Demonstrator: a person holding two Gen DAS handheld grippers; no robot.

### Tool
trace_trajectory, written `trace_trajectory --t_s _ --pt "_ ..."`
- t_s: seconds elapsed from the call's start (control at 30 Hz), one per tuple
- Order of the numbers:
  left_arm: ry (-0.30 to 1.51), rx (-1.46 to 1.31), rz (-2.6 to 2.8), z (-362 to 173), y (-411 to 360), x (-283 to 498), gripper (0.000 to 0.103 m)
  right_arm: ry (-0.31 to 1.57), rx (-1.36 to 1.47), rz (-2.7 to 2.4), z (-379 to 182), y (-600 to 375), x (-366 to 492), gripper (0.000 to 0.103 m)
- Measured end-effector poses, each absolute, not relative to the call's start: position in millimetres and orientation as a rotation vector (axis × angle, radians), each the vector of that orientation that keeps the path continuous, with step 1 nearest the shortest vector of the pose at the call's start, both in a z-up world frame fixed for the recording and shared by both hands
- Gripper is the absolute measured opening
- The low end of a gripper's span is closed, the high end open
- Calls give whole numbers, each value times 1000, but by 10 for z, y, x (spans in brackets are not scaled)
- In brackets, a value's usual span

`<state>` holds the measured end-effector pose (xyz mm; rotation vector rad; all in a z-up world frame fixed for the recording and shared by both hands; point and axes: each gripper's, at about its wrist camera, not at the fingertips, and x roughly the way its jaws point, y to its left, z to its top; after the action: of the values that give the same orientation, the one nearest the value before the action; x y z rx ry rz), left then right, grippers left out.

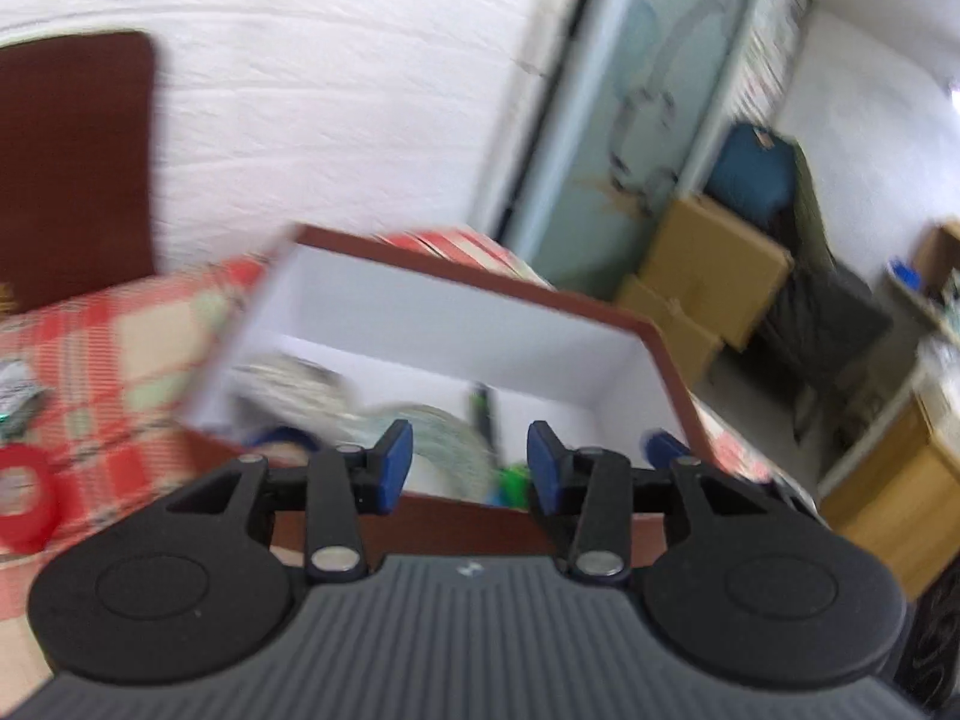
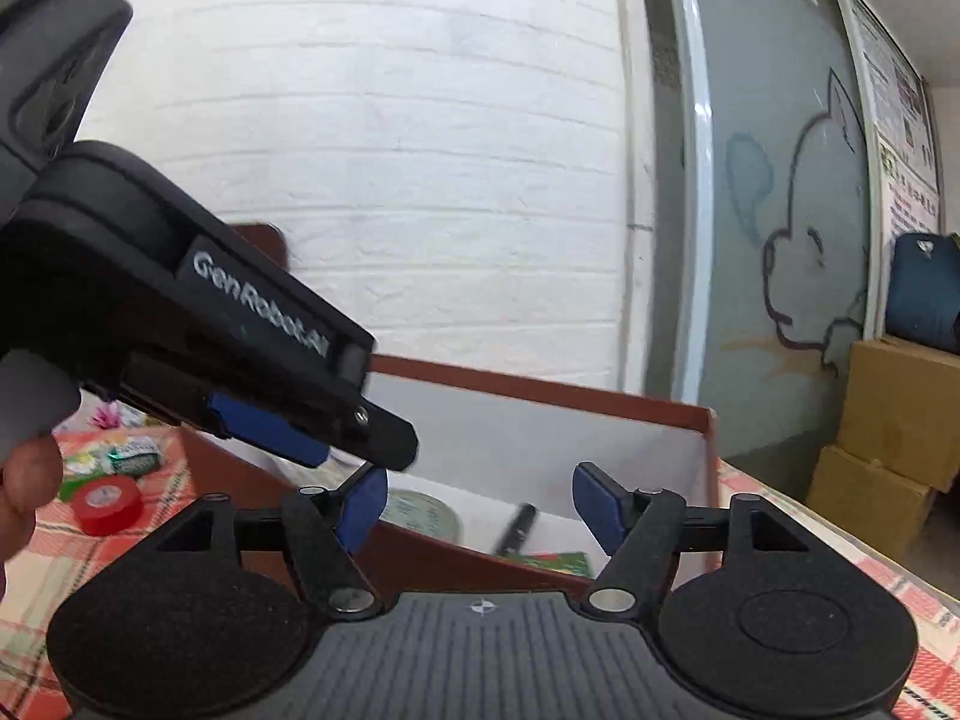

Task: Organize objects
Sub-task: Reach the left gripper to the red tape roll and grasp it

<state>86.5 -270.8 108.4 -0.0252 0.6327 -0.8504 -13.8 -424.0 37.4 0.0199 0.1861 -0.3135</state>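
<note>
A brown box with a white inside [image 1: 456,324] stands on the checked tablecloth; it also shows in the right wrist view [image 2: 540,438]. It holds round tins [image 1: 444,438], a black pen [image 2: 516,528] and a green packet [image 2: 558,563]. My left gripper [image 1: 470,465] is open and empty above the box's near wall; it also shows from the side at the left of the right wrist view [image 2: 312,438]. My right gripper [image 2: 477,510] is open and empty just before the box's near wall.
A red tape roll [image 2: 108,504] and green candy packets [image 2: 129,459] lie on the cloth left of the box. Cardboard boxes [image 2: 894,420] and a blue bag [image 2: 921,288] stand at the right by a glass door. A white brick wall is behind.
</note>
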Motion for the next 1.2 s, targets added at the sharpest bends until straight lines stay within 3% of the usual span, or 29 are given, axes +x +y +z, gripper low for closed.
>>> trace_trajectory --t_s 0.17,0.6,0.67,0.77,0.83,0.87,1.2 --pt "643 -116 -633 979 -1837 1128 44 164 9 -175 391 -3892 -136 67" --pt "818 -267 -306 220 -296 1625 42 444 -124 244 96 -2609 1000 69" --pt "823 -267 -298 187 -209 1643 41 463 -187 239 28 -2404 1210 79" --pt "830 -283 -295 141 -99 1700 41 511 -285 231 -89 -2271 1577 81" --pt "830 -294 -296 124 -71 1727 41 547 -275 248 -130 -2233 1773 81" --pt "829 -299 -294 119 -61 1731 41 557 -247 259 -115 -2250 1810 71" --pt "836 -287 -397 242 -442 1598 41 598 -125 304 -160 -2325 985 72"
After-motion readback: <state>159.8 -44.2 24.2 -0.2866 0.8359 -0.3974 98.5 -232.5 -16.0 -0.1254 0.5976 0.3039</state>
